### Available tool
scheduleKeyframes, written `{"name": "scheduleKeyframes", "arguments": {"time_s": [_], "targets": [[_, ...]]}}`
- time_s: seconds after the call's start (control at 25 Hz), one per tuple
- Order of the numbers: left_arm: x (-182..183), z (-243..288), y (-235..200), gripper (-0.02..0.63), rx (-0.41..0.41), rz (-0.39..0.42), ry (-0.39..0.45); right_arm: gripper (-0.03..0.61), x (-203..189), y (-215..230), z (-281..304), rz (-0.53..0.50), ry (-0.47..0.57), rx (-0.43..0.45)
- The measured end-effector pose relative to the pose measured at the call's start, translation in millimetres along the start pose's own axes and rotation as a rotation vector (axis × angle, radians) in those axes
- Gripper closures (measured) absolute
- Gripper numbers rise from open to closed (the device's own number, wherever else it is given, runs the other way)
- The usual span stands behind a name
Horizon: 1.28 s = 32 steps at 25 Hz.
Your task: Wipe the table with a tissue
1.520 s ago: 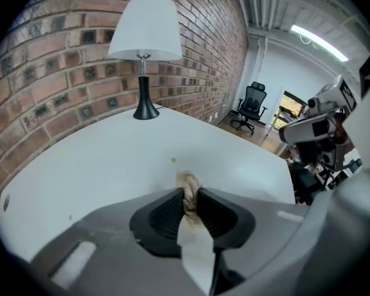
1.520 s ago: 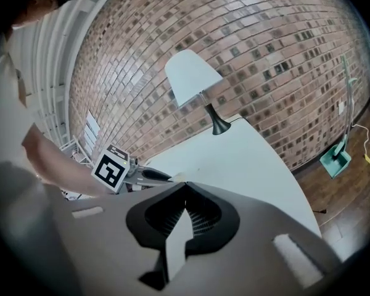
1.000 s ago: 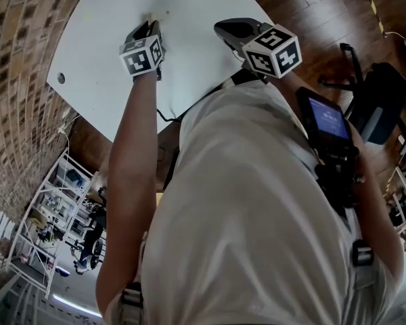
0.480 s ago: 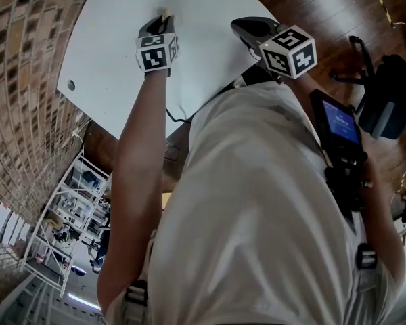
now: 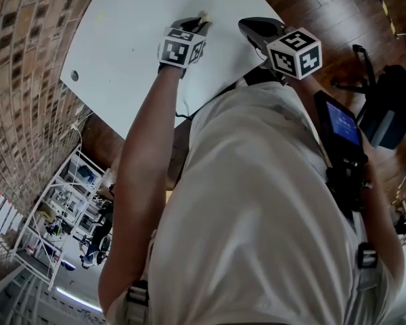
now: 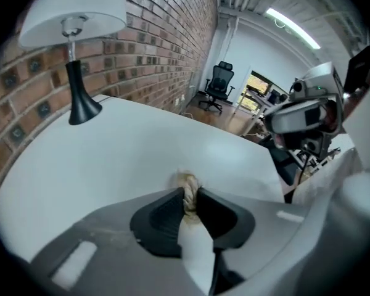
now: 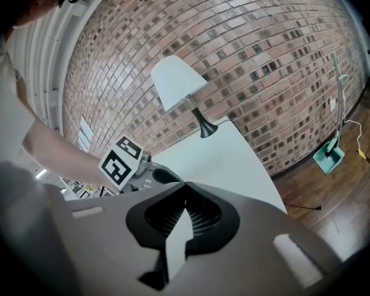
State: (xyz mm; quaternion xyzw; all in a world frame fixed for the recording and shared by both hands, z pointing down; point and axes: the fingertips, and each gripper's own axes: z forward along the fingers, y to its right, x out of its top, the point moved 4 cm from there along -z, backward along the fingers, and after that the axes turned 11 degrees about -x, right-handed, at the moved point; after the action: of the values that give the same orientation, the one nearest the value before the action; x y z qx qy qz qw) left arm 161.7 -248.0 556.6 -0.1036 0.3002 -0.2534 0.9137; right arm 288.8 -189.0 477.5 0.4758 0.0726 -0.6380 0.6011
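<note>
Two grippers hover over the white worktop [image 5: 132, 42]. The left gripper [image 6: 191, 197] has its jaws pinching a crumpled, brownish tissue [image 6: 188, 185], whose tip seems pressed to the surface. The right gripper [image 7: 185, 193] hangs beside it, jaws pressed together on nothing. Wiping looks under way, but with no visible marks I cannot judge what remains. Only a lamp [image 6: 74, 48] stands there, beside a brick wall [image 5: 24, 80] and above a wooden floor [image 5: 325, 15]

Place: I stand in an office workroom | Signs: brick wall [image 6: 166, 36], black office chair [image 6: 220, 84], white table [image 6: 111, 159], table lamp [image 6: 74, 8], wooden floor [image 5: 325, 12]
</note>
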Motion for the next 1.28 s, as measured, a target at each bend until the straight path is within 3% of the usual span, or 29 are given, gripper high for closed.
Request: {"name": "scheduleKeyframes", "arguments": {"time_s": [0.12,0.36,0.64,0.88,1.08,1.28], "targets": [[-9,-3,31,0.543,-0.064,-0.005,-0.033,0.570,5,-7,2,-0.011,0.006,0.024],[-43,-49,44,0.541,-0.002,-0.158,0.113,0.569,11,-25,18,-0.043,-0.012,0.099],[-111,-128,20,0.541,0.210,-0.415,0.263,0.569,9,-60,46,-0.113,-0.071,0.216],[-164,-164,12,0.540,0.334,-0.561,0.362,0.569,4,-95,73,-0.171,-0.118,0.284],[-191,-178,5,0.540,0.402,-0.607,0.405,0.569,-7,-122,81,-0.219,-0.145,0.299],[-211,-190,-28,0.540,0.455,-0.621,0.406,0.569,-30,-158,69,-0.242,-0.174,0.315]]}}
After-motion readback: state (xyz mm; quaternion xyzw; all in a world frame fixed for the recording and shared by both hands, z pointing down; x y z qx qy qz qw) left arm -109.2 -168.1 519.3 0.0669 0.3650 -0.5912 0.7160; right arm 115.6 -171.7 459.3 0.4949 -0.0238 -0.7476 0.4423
